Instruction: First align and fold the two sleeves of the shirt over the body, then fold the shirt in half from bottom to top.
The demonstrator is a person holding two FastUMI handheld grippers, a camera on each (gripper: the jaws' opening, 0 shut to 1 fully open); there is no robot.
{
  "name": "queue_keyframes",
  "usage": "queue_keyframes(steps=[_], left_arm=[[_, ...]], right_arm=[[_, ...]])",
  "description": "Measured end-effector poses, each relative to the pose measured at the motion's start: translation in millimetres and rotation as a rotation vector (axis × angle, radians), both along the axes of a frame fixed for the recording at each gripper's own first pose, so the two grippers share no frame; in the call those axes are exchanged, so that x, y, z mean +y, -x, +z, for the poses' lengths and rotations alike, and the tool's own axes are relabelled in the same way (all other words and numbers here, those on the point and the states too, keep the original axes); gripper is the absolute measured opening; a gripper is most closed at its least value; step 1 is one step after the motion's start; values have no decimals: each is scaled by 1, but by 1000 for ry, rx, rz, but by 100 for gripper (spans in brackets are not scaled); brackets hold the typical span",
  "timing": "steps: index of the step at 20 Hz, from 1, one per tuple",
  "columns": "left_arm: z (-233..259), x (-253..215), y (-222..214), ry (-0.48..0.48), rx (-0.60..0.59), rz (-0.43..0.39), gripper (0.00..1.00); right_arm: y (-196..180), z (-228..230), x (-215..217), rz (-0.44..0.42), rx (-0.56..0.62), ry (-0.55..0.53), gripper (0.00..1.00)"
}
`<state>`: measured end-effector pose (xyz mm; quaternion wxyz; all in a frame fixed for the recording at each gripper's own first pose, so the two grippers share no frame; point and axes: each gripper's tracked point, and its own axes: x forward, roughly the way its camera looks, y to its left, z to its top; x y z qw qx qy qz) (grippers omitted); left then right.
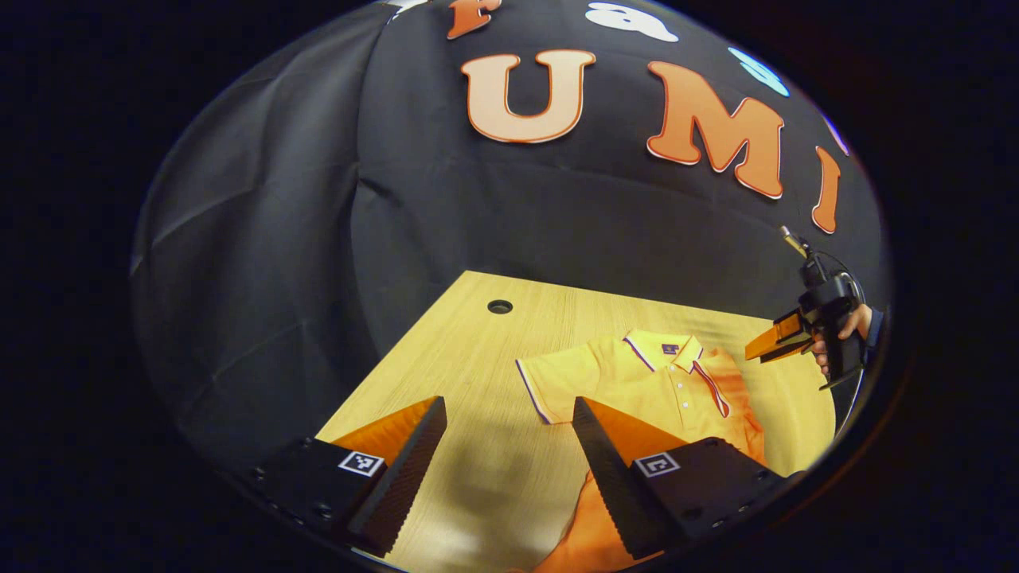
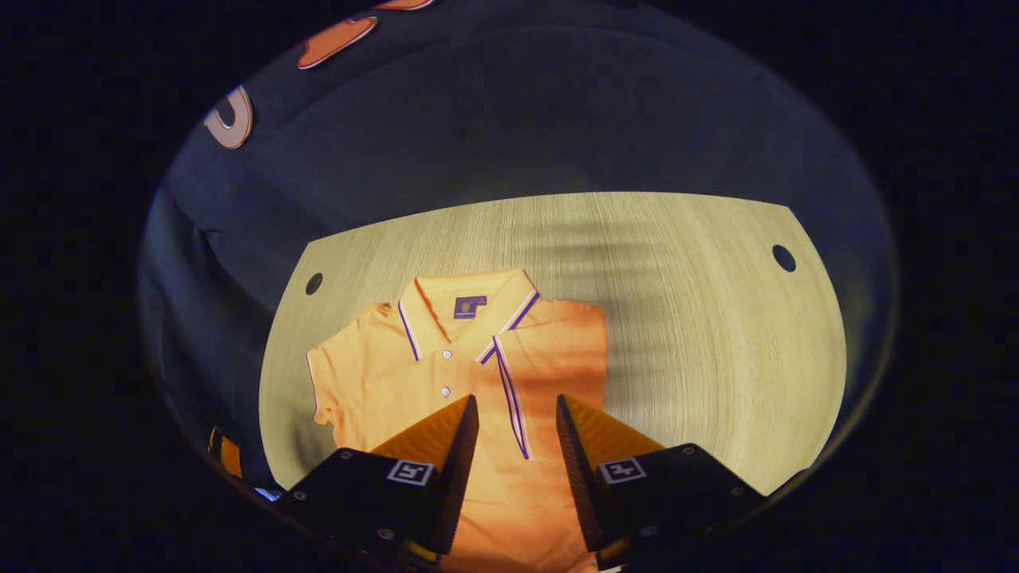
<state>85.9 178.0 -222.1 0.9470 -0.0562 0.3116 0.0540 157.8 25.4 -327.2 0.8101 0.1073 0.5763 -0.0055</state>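
Left claw (image 1: 509, 446) agape; shirt (image 1: 637, 374) hem cut off below.

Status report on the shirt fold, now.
Left tongs open, empty, above table. Right tongs open, empty, over shirt. One sleeve folded in, other sleeve still out. Nothing in the way.

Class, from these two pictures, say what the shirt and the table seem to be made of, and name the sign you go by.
Shirt: looks like soft knit fabric, matte orange; it lies limp, with a collar, small buttons and striped trim. Table: seems wood or wood-look laminate, pale and smooth, with fine straight grain lines and round holes; which of the two can't be told.
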Motion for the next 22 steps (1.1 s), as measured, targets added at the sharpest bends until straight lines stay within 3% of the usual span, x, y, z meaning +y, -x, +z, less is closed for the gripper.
queue_keyframes(steps=[1,2,4,7,13,19,20,21,22], left_arm=[[-8,1,-10,18,28,-17,98],[-19,2,-15,29,56,-30,99],[-33,2,-32,40,116,-58,98],[-60,-5,-53,93,224,-107,98],[-113,-19,-90,127,386,-162,98],[-145,-26,-114,149,507,-140,98],[-151,-26,-117,146,524,-133,98],[-156,-25,-120,142,544,-117,98],[-160,-24,-121,133,575,-105,98]], right_arm=[[2,4,-3,-19,-21,10,63],[3,10,-7,-41,-41,19,72],[11,21,-11,-82,-83,26,69],[28,40,-24,-136,-137,45,72],[90,73,-57,-210,-213,143,74],[147,103,-75,-278,-257,193,85],[154,110,-77,-282,-271,197,79],[161,116,-79,-284,-279,200,86],[168,121,-82,-283,-283,201,86]])
